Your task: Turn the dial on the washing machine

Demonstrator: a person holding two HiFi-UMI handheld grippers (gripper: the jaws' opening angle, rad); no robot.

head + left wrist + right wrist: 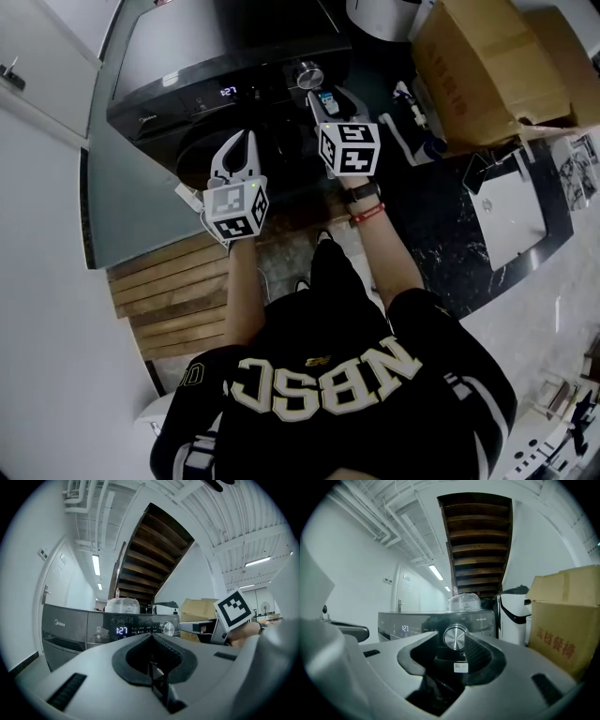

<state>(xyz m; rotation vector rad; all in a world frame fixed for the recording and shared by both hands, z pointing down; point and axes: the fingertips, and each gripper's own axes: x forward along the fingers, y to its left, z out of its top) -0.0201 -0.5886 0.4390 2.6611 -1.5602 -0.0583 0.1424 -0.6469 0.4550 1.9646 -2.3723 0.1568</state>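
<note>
Dials number one: a single silver dial [455,637] is seen on the dark front panel of the one washing machine [216,56]. It is framed between the tips of the right gripper [453,634], whose jaws are held apart on either side of it. A sliver of gap is seen at one tip, so no squeeze on the dial is shown. One lit display [121,630] is set on the same panel, to the left of those jaws.

Two grippers are counted. The left gripper [151,636] is kept with its jaws clenched together on nothing, short of the panel and to the left of the right one.

Beyond the right jaws a clear wrapped bundle [464,602] is perched on the machine's top, under a wooden staircase [478,541]. To their right a white appliance [513,616] and a cardboard box [565,620] are stood.

Both grippers are held about level and pointed at the panel — each forearm is stretched forward behind its gripper.
</note>
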